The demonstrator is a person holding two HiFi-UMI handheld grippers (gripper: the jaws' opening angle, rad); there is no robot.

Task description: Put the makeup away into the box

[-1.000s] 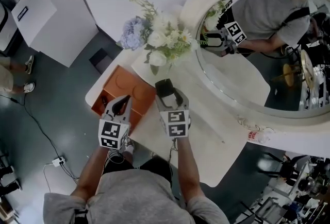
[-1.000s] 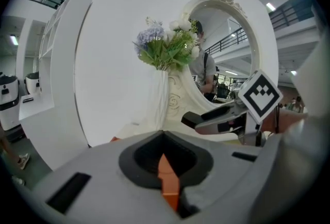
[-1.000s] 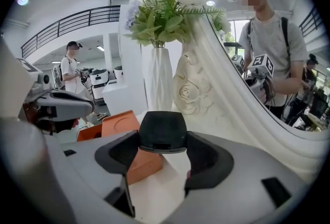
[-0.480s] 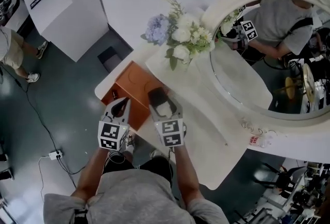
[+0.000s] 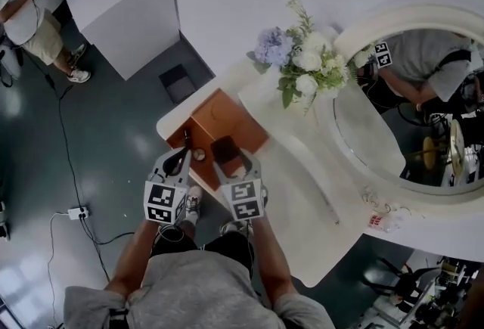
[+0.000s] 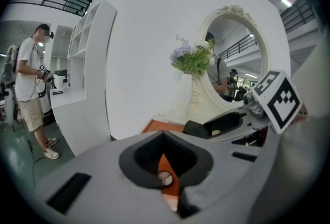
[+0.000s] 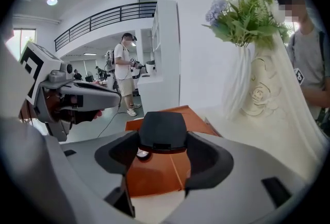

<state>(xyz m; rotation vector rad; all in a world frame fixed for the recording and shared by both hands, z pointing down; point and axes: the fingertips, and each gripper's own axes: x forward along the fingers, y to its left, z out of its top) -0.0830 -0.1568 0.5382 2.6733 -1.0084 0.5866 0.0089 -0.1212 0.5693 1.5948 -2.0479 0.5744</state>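
White table (image 5: 302, 199) bears one orange box (image 5: 219, 112); right gripper (image 5: 233, 161) clamps one compact (image 5: 225, 147), left gripper (image 5: 180, 156) closed.

The box (image 5: 219, 117) at the surface's left corner is showing warm orange-brown. The compact (image 5: 226, 147) in the right gripper (image 5: 236, 159) is looking matte black. The right gripper and the left gripper (image 5: 181, 153) are both wearing grey shells, black pads and cubes patterned with black-and-white squares. The surface (image 5: 302, 199) is showing cream-white. The flowers (image 5: 302, 63) at its far edge are showing lavender, white and green.
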